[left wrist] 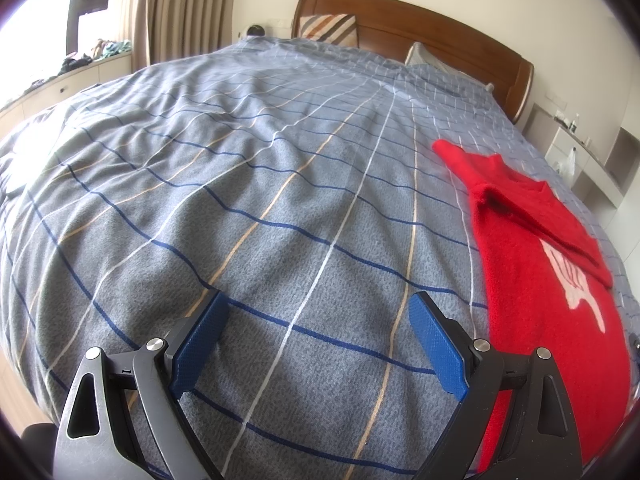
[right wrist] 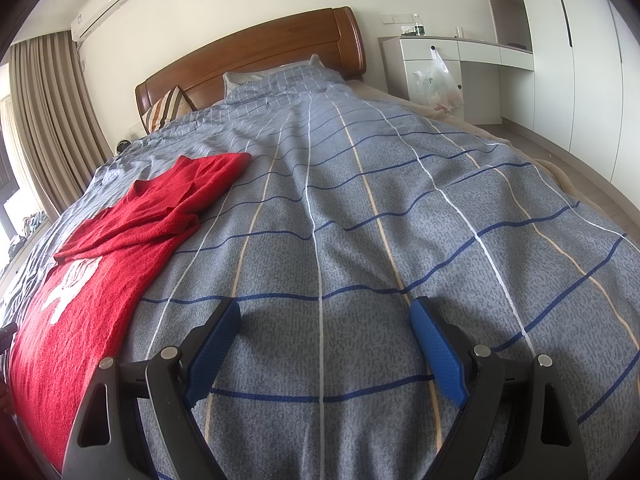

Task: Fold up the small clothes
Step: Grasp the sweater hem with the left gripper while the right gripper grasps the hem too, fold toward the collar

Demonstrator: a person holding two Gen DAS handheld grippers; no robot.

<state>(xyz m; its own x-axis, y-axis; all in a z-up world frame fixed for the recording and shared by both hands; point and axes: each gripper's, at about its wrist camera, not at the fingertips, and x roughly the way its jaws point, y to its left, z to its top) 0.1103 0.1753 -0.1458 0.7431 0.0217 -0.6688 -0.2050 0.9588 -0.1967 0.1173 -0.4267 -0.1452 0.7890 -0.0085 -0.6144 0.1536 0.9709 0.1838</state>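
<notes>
A small red knitted sweater (left wrist: 532, 264) with a white print lies on the grey checked bedcover (left wrist: 260, 200), one sleeve folded across its chest. In the left wrist view it lies at the right. My left gripper (left wrist: 318, 312) stands open over bare cover, to the left of the sweater, with nothing between its blue pads (left wrist: 438, 350). In the right wrist view the sweater (right wrist: 116, 264) lies at the left. My right gripper (right wrist: 324, 316) hangs open over the cover (right wrist: 400, 220), to the right of the sweater, holding nothing.
A wooden headboard (right wrist: 248, 56) and pillows (left wrist: 332, 28) are at the far end of the bed. White cabinets with a hanging plastic bag (right wrist: 440, 84) stand to the right. Curtains (left wrist: 180, 4) and a cluttered window ledge (left wrist: 80, 60) are to the left.
</notes>
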